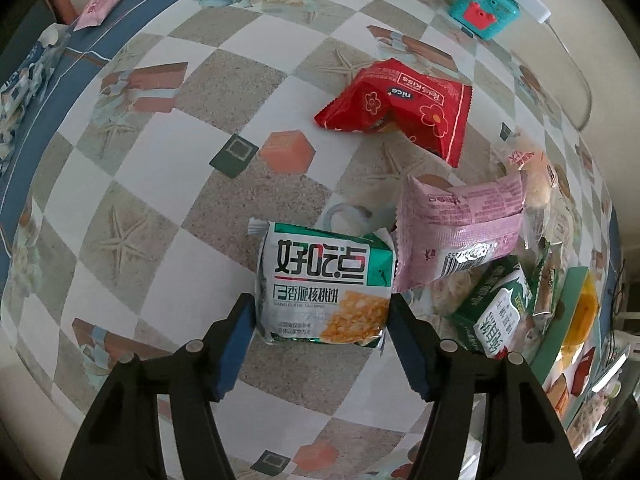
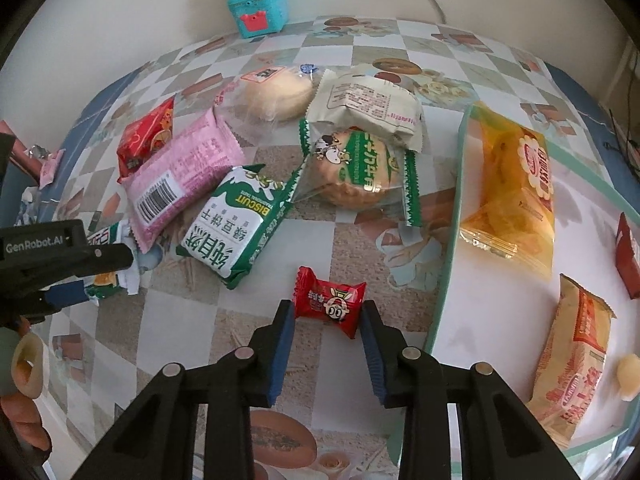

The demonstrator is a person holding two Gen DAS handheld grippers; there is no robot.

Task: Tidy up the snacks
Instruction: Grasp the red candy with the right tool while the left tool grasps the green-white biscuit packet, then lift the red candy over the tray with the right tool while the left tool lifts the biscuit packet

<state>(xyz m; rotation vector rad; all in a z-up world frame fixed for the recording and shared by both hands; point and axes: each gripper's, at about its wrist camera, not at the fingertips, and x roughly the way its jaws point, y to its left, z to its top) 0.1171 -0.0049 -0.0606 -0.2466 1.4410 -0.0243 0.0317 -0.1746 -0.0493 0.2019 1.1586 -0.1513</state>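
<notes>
The table (image 2: 372, 40), under a checkered cloth, carries a loose spread of snacks, with a green-rimmed tray (image 2: 448, 240) at its right holding a yellow packet (image 2: 516, 184) and others. The tray lies just right of the right gripper (image 2: 329, 316), the nearer hand to it by judgement. The left gripper (image 1: 322, 316) points steeply down with jaws clamped on the side edges of a white-and-green biscuit packet (image 1: 324, 284), its printed face upright to the camera, long axis across the jaws. The right gripper is closed on a small red candy (image 2: 330, 302), crimped ends, cartoon face, squeezed end to end.
</notes>
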